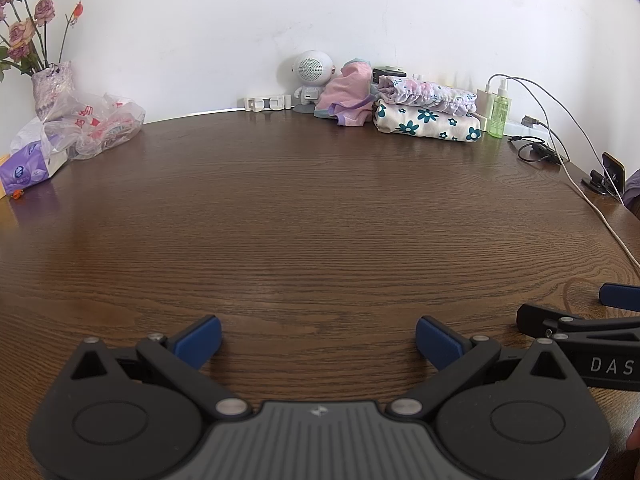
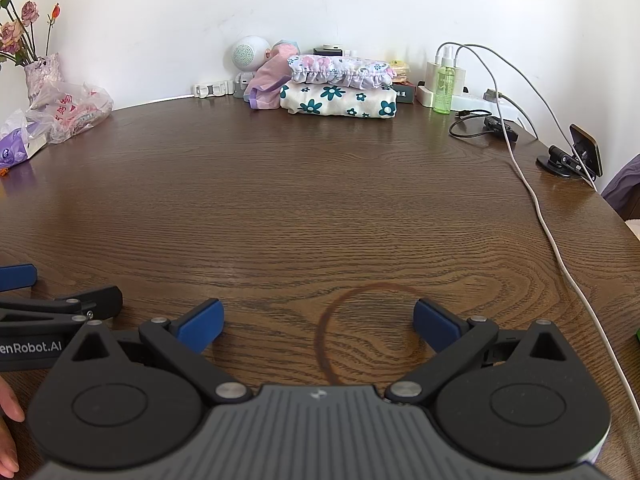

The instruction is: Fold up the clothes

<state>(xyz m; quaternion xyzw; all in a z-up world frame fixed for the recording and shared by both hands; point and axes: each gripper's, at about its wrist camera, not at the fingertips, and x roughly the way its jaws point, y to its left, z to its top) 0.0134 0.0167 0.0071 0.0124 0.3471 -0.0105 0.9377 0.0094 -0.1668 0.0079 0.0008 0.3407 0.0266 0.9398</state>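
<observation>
Two folded floral clothes (image 2: 340,86) lie stacked neatly.

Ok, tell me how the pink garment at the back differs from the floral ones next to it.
The pink garment slumps crumpled against the astronaut speaker; the two floral garments are folded and stacked. The pink one is plain with purple trim; the floral ones are printed, teal flowers below, pastel above. All lie along the wall, away from both tongs.

folded clothes (image 1: 426,114) stacked at table (image 1: 320,220) rear
</observation>
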